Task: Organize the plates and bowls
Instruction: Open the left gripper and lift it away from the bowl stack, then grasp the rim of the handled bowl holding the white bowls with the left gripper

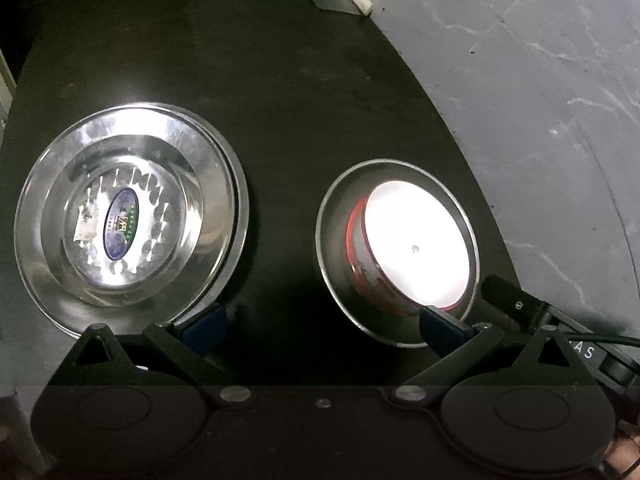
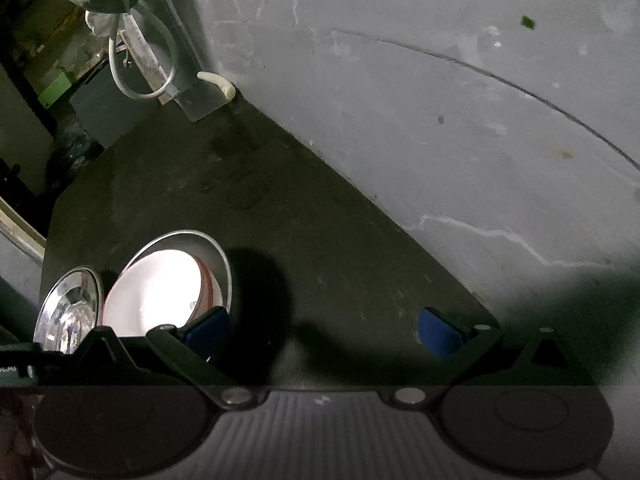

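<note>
Two grippers, both spread wide and holding nothing. My left gripper (image 1: 324, 330) hangs before the steel plate (image 1: 344, 280) carrying the white bowl (image 1: 416, 244); its right finger overlaps that plate's rim. My right gripper (image 2: 324, 332) is right of the plate.

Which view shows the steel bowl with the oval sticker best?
The left wrist view: the steel bowl shows whole, sticker facing the camera. In the right wrist view only an edge-on sliver appears, partly cut off by the gripper body.
</note>
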